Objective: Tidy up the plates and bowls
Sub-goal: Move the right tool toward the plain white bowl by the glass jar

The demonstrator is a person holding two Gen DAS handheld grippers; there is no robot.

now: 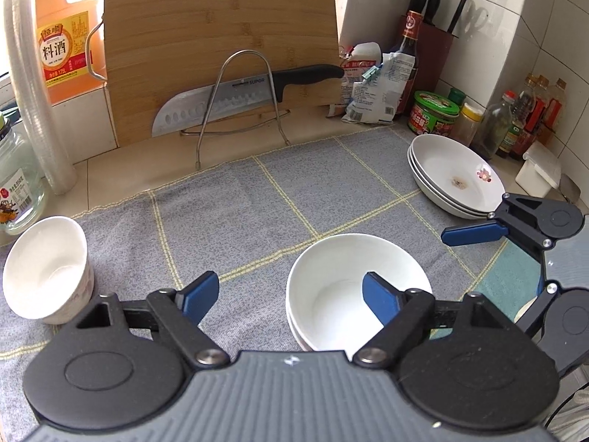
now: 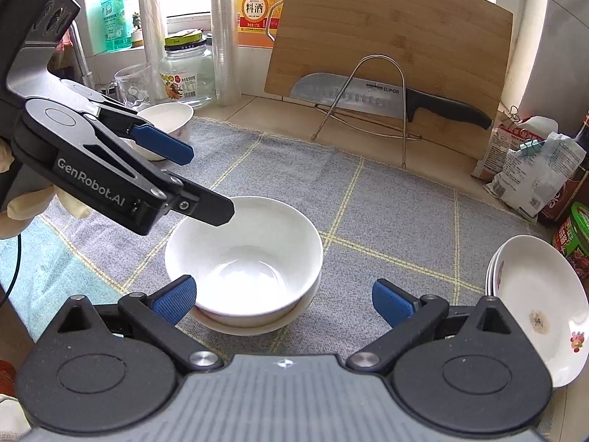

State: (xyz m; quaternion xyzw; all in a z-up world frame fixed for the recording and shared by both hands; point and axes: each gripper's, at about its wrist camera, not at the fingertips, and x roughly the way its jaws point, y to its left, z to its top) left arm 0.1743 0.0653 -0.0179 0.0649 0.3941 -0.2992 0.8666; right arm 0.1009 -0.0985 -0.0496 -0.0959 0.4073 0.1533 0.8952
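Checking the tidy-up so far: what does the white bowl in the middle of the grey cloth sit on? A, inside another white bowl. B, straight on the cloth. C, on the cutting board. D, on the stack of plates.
A: in the right wrist view the white bowl is nested in a second white bowl, whose rim shows beneath it, with the stack of plates apart to one side.
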